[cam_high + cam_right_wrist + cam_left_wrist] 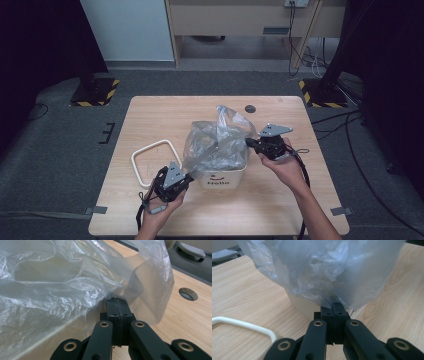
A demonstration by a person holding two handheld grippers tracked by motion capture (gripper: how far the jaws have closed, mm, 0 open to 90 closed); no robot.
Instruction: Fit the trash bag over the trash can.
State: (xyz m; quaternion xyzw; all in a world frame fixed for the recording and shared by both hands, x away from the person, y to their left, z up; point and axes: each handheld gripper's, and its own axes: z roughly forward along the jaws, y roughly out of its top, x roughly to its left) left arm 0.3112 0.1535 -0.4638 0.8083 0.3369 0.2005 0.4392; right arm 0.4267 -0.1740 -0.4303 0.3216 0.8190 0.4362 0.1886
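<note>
Grey plastic bag (217, 142) pinched between closed fingers of left gripper (186, 176) and right gripper (248, 142).

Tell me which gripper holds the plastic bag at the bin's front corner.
The left gripper: its fingers pinch the plastic bag at the white bin front corner, near the person; the right gripper grips the far side.

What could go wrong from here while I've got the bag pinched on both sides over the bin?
1. The plastic bag is thin; the left gripper and right gripper, both shut on its film, could tear it if pulled apart.
2. The white bin looks light and may tip or slide.
3. The white frame lies close by the left hand.
</note>
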